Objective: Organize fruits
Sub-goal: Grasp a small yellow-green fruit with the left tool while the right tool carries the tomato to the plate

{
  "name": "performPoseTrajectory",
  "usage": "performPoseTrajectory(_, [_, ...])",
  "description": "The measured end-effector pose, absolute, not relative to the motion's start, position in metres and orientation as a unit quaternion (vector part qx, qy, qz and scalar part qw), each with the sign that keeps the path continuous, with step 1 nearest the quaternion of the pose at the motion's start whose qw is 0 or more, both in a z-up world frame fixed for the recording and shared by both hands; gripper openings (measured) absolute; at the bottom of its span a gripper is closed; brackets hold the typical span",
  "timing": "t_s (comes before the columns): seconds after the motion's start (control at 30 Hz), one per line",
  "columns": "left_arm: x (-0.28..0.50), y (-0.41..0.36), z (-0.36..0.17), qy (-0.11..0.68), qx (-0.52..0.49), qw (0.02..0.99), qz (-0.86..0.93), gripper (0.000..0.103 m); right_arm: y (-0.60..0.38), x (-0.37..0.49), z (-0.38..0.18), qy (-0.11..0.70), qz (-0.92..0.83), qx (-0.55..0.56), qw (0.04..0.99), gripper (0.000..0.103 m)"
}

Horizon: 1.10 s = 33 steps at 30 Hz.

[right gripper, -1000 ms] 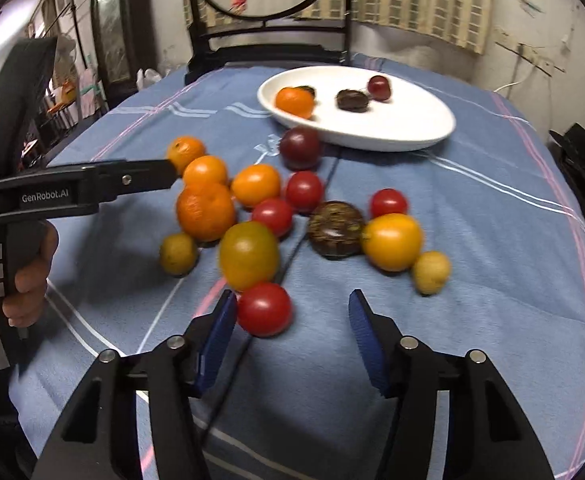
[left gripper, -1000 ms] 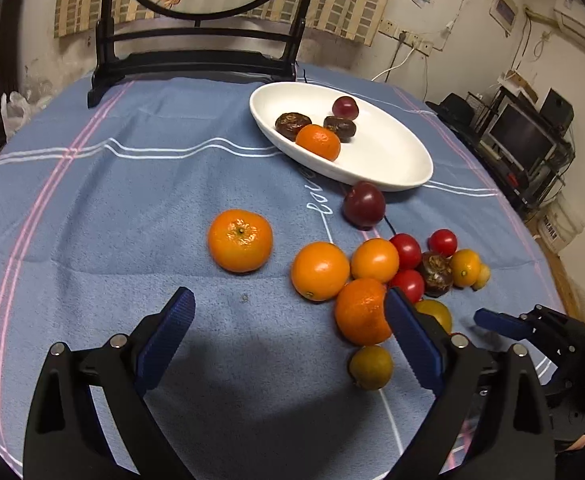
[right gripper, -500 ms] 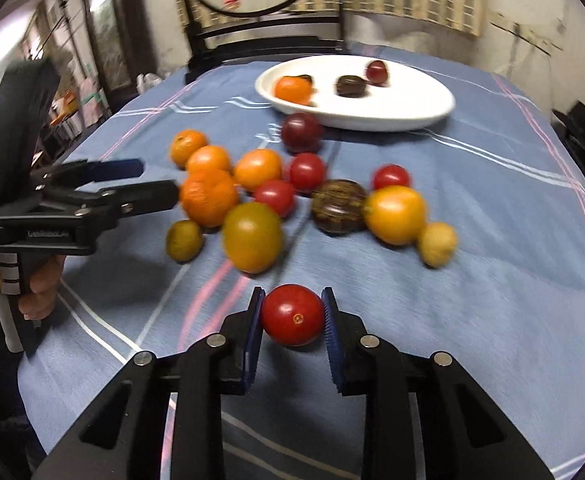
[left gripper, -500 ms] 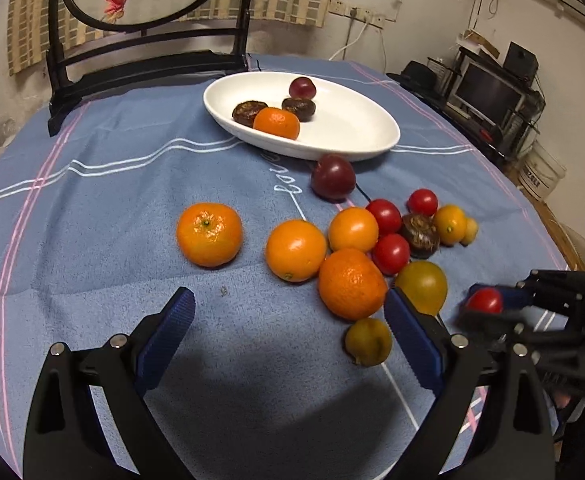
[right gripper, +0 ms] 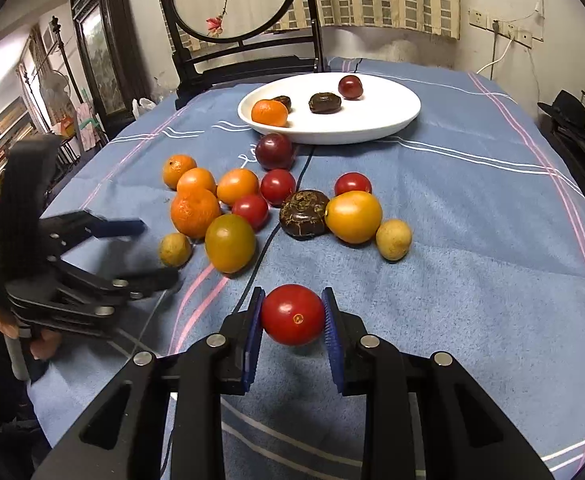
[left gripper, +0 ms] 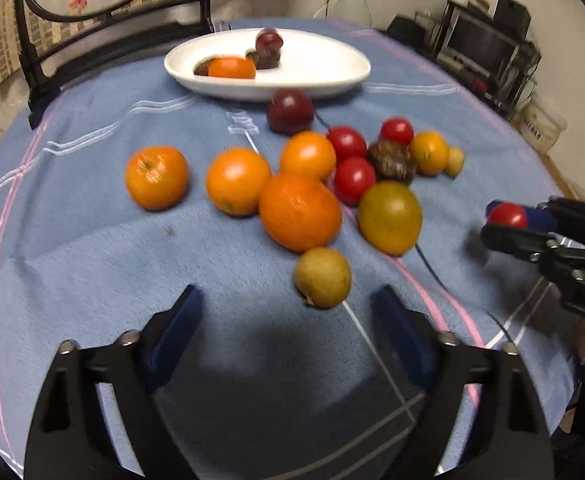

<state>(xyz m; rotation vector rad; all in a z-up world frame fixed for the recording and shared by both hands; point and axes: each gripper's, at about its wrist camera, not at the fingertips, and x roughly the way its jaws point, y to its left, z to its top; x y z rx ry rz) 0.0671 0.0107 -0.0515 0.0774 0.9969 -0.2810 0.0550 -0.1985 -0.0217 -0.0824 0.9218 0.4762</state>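
Note:
My right gripper (right gripper: 292, 316) is shut on a red tomato (right gripper: 292, 315) and holds it just above the blue cloth; it also shows in the left wrist view (left gripper: 508, 222). My left gripper (left gripper: 288, 312) is open and empty, close in front of a small yellow-green fruit (left gripper: 323, 277); it also shows in the right wrist view (right gripper: 148, 252). Oranges (left gripper: 299, 210), red tomatoes (left gripper: 354, 180), a green-yellow tomato (left gripper: 390, 217) and a dark plum (left gripper: 290, 112) lie clustered on the cloth. The white oval plate (right gripper: 372, 124) at the back holds an orange (right gripper: 269, 113), a plum and dark fruits.
A blue tablecloth (right gripper: 472, 240) covers the round table. A dark wooden stand with a round painted screen (right gripper: 232, 0) stands behind the plate. Shelves with electronics (left gripper: 488, 48) stand beyond the table's right edge.
My right gripper closed on the red tomato and lifted it slightly. My left gripper moved forward toward the fruit cluster, staying open.

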Motion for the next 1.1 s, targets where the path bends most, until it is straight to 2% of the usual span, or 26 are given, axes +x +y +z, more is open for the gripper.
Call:
performPoseTrajectory(0.07, [0.067, 0.008, -0.05, 0.472, 0.041, 0.872, -0.128, 0.066, -0.201, 0.054, -0.023, 0.441, 0.228, -0.037, 0.867, 0.029])
performPoseTrajectory(0.13, [0.07, 0.007, -0.049, 0.472, 0.043, 0.873, -0.118, 0.059, -0.205, 0.054, -0.024, 0.441, 0.229, -0.031, 0.867, 0.029])
performPoseTrajectory(0.2, [0.071, 0.005, -0.048, 0.471, 0.04, 0.872, -0.128, 0.04, -0.208, 0.053, -0.025, 0.441, 0.231, -0.029, 0.867, 0.029])
performPoseTrajectory(0.23, [0.07, 0.002, -0.047, 0.471, 0.041, 0.871, -0.134, 0.027, -0.209, 0.053, -0.025, 0.441, 0.233, -0.029, 0.867, 0.029])
performPoseTrajectory(0.37, [0.065, -0.003, -0.037, 0.463, 0.067, 0.874, -0.13, 0.027, -0.212, 0.054, -0.021, 0.435, 0.231, -0.033, 0.87, 0.029])
performPoseTrajectory(0.6, [0.075, 0.012, 0.012, 0.432, 0.021, 0.89, -0.143, 0.027, -0.207, 0.076, 0.018, 0.394, 0.23, -0.056, 0.888, 0.029])
performPoseTrajectory(0.8, [0.138, 0.01, 0.046, 0.401, -0.022, 0.907, -0.129, 0.027, -0.174, 0.129, 0.049, 0.352, 0.233, -0.063, 0.904, 0.029])
performPoseTrajectory(1.1, [0.229, -0.007, 0.029, 0.413, -0.031, 0.906, -0.091, 0.027, -0.149, 0.213, 0.011, 0.403, 0.193, -0.071, 0.892, 0.029])
